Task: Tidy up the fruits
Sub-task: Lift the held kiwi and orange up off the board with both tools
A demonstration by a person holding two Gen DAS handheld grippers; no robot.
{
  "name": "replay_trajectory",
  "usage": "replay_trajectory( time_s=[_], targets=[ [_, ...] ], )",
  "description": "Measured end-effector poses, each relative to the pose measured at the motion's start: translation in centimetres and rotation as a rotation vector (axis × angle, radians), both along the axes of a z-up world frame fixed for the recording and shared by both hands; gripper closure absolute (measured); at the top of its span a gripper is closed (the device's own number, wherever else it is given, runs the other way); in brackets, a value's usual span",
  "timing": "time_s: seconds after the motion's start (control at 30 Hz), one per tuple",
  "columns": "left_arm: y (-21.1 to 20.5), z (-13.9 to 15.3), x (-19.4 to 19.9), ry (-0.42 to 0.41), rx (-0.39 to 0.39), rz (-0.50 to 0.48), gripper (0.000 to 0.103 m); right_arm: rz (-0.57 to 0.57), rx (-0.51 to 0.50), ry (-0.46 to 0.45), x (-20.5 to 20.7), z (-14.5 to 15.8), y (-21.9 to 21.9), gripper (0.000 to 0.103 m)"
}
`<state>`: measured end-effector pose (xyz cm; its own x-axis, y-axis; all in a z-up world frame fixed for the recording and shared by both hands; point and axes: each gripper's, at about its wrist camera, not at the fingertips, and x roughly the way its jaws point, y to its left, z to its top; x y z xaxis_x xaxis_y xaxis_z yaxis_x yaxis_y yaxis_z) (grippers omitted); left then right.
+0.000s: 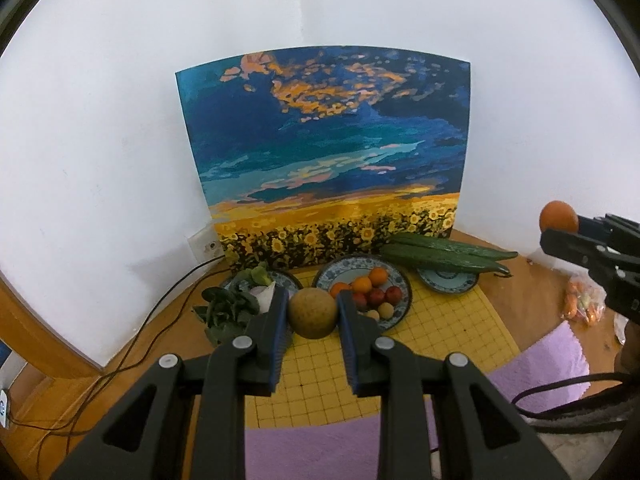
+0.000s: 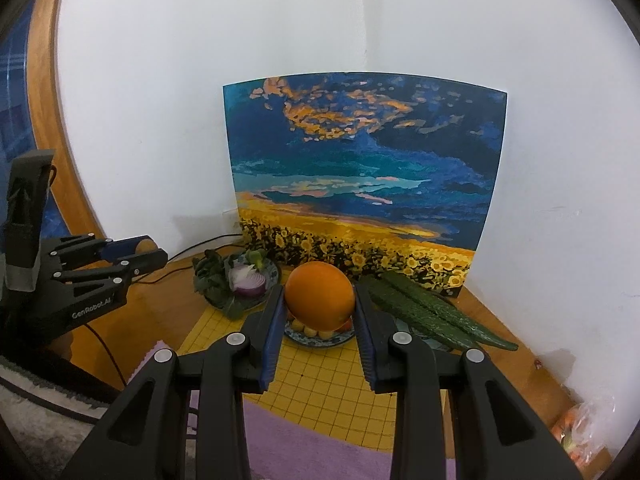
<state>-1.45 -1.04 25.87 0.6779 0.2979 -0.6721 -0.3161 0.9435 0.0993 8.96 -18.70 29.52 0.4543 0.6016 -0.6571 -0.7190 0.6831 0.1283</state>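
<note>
A: Fruit first. Where is it?

B: Left claw point(image 1: 313, 309) grips a tan round fruit, the pear point(image 1: 313, 312), between its blue pads, lifted above the yellow mat point(image 1: 440, 332). Right claw point(image 2: 320, 304) clamps an orange point(image 2: 321, 295) the same way, both pads touching its sides.

A: And the rest of the fruit?

B: Piled on the middle plate point(image 1: 328, 278): small oranges, red ones and pale yellow ones, touching each other. In the left view the pear hangs just in front of that plate's left edge. In the right view the orange hides most of it; only a few pieces show under it.

A: What sits around the plate?

B: To its left, a plate with greens point(image 1: 230, 306) and a cut red onion point(image 2: 249, 280). To its right, two cucumbers point(image 1: 444, 254) lie side by side across a third plate point(image 1: 448, 282). All three plates stand on the wooden worktop point(image 1: 516, 292), partly on the mat.

A: Behind them?

B: A sunflower painting point(image 1: 328, 152) leans in the white corner. A purple cloth point(image 1: 544, 360) lies nearer the cameras, and a bag point(image 1: 582, 300) with orange things sits far right.
</note>
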Motion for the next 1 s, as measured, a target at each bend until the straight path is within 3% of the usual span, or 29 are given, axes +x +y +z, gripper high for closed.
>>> replay_trajectory(
  time_s=[0.27, 1.0],
  targets=[
    [0.6, -0.8, 1.5, 0.031, -0.014, -0.009, 0.078, -0.024, -0.025, -0.004, 0.7, -0.4, 0.4, 0.069],
    [1.0, -4.0, 4.8, 0.137, -0.095, -0.026, 0.078, 0.004, -0.063, 0.099, 4.2, -3.4, 2.3, 0.069]
  ],
)
